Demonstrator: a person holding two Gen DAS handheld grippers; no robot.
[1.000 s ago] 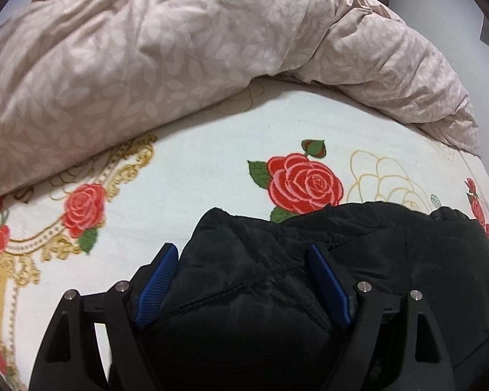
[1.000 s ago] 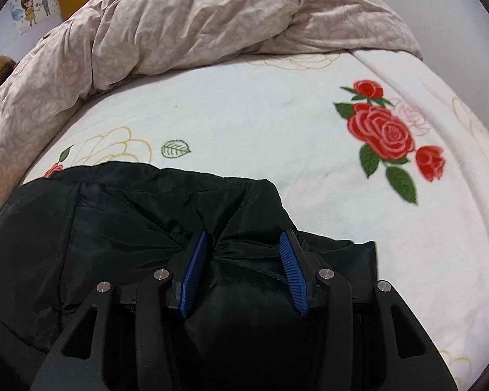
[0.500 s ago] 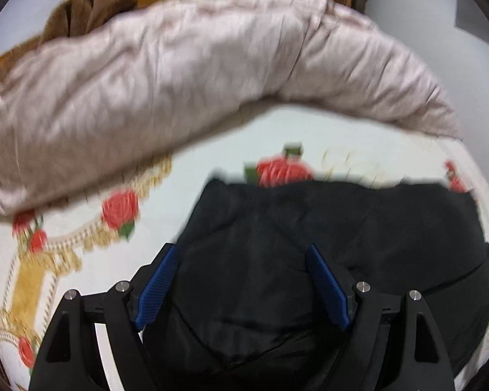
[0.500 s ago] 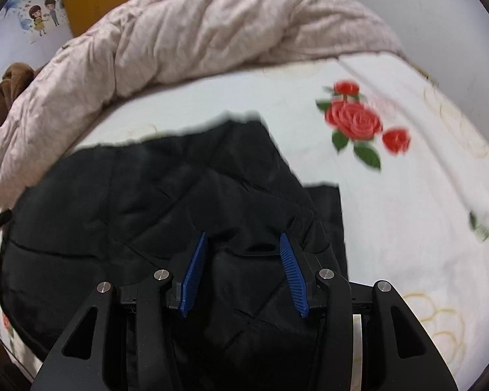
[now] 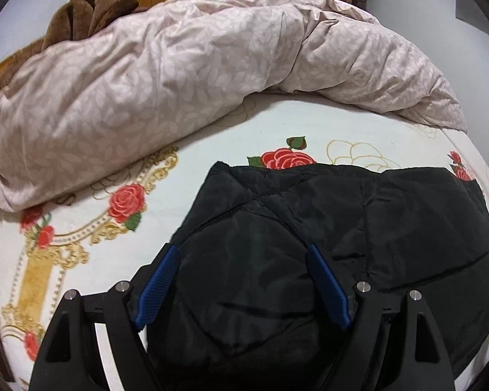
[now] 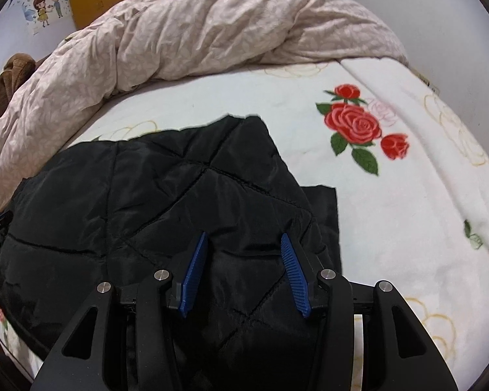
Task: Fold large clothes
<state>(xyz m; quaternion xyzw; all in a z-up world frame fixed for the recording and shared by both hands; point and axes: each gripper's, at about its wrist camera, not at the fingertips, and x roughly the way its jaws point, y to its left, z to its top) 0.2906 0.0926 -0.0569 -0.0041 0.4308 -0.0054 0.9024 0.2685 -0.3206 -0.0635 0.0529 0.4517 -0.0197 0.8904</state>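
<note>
Jacket (image 5: 358, 228) lies bunched on bed sheet (image 5: 212, 150), mid-fold; L tongs (image 5: 241, 280) & R tongs (image 6: 244, 267) both spread wide w/ black fabric between, grip unclear; next: prob. press flat, square edges.

Black quilted jacket (image 5: 358, 228), rose-print sheet (image 5: 212, 150)

Both wrist views close above the black jacket (image 5: 342, 228) (image 6: 146, 195), facing the duvet (image 5: 179, 81) (image 6: 212, 26), sharing both.
</note>
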